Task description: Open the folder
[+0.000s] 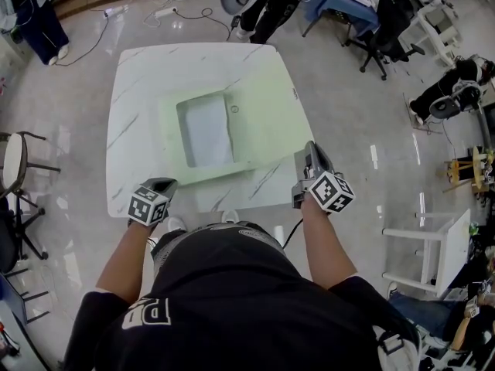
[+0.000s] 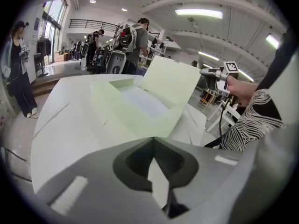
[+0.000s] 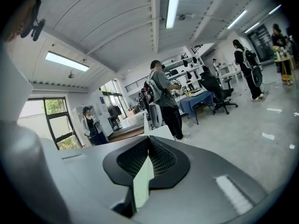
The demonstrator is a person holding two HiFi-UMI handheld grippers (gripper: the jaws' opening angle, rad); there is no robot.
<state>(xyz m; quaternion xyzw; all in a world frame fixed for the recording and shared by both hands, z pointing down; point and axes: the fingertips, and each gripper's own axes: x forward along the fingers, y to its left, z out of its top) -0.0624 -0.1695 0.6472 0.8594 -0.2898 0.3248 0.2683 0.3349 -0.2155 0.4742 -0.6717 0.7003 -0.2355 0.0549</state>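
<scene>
Table [image 1: 131, 91]: white, marbled, spreading ahead of both grippers.

Folder [image 1: 172, 134]: pale green, lying flat on the table, ahead of the left gripper [image 1: 160, 184] and off to its right. It is to the left of the right gripper [image 1: 309, 151].

Cover [image 1: 267, 107]: lifted off the base and tilted outward toward the right gripper, with its outer edge meeting that gripper's tips. It is not yet flat on the table.

White sheet [image 1: 207, 130]: exposed inside the base, ahead of the left gripper.

Right gripper: jaws pressed together with a pale green sliver between them. We read this as the cover's edge pinched in the grip.

Left gripper: jaws together with nothing between them. It sits at the near table edge, apart from the folder.

Progress: we judge the opening mostly done, since the inside is visible and the cover leans past upright. What remains is to lay the cover down flat on the right gripper's side and release it.
</scene>
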